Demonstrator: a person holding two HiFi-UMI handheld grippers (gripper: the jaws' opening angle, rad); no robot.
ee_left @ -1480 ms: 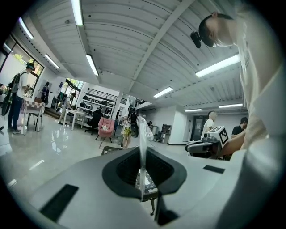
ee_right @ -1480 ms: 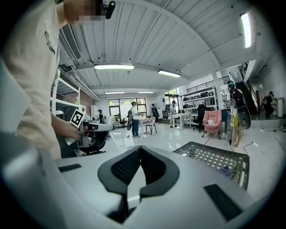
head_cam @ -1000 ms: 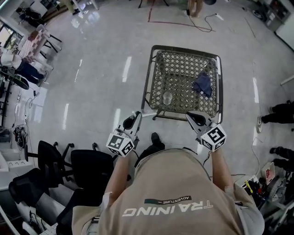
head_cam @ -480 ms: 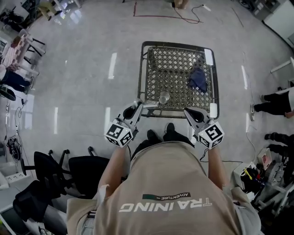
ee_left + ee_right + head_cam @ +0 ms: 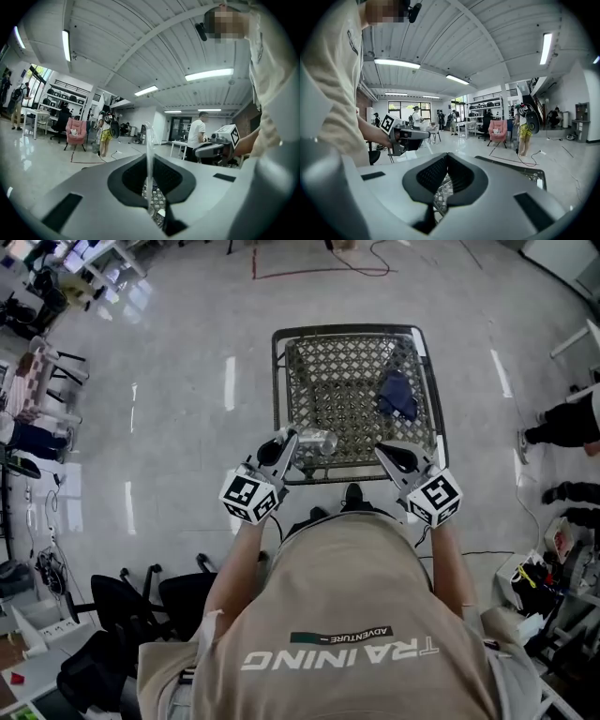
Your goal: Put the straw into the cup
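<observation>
A clear plastic cup (image 5: 319,440) stands on the mesh floor of a wire cart (image 5: 278,381), close to its near rim. My left gripper (image 5: 286,442) reaches over that rim, its tip just left of the cup. In the left gripper view the jaws (image 5: 149,157) are shut on a thin clear straw (image 5: 149,140) that sticks up between the pads. My right gripper (image 5: 386,452) hovers at the cart's near right corner. In its own view its pads (image 5: 447,157) meet at the tip with nothing between them.
A dark blue cloth (image 5: 396,395) lies in the cart's far right part. Black office chairs (image 5: 122,601) stand at the lower left. A bystander's legs (image 5: 562,423) are at the right edge. Other people and a pink armchair (image 5: 76,132) stand farther off.
Both grippers have moved forward to the cart's near rim. The left gripper's tip, earlier short of the cart, now lies beside the cup. The straw stays gripped.
</observation>
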